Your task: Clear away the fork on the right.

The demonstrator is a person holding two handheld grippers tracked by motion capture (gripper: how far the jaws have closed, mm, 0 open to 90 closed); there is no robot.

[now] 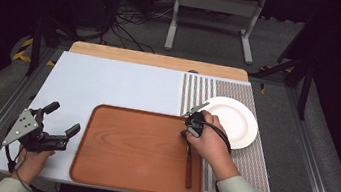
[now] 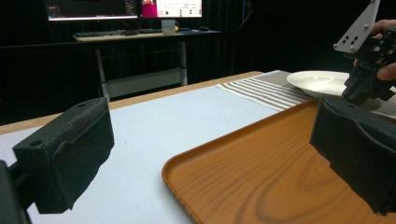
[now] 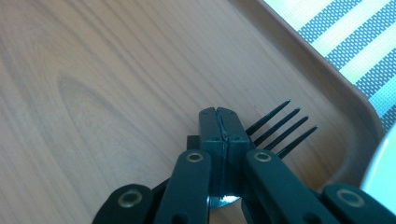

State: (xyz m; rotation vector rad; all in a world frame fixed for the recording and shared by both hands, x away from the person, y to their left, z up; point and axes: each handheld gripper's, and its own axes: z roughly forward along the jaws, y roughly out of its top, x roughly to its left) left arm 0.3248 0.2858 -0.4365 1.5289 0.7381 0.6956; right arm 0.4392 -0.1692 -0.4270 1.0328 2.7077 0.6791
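Dark metal fork with a brown wooden handle (image 1: pixel 189 165): lies along the right edge of the brown wood-grain rectangular tray (image 1: pixel 136 146), lower centre-right of the high frame, handle toward the bottom edge. In the right gripper view its four black tines (image 3: pixel 280 128) poke out to the right of the closed jaw tips, over the tray floor.

Right claw (image 3: pixel 219 123): jaws pressed together, clamped on the fork near the neck, as best I can read it. Can't tell whether the fork is off the tray or resting on it.

Left claw (image 1: pixel 61 117): jaws spread wide, nothing between them, parked at lower left of the high frame just off the tray's left rim, over the pale blue surface (image 1: pixel 114 83).

Round white plate (image 1: pixel 235 120): right of the tray's upper right corner, on the grey-and-white striped placemat (image 1: pixel 200 87), empty.

Progress, my read: grasp done. Lift and transfer not done. Likely destination is the plate or the mat beside it, but that's a guess. Early to mid stage.

Count: one fork, one tray, one plate, one placemat, two claws.
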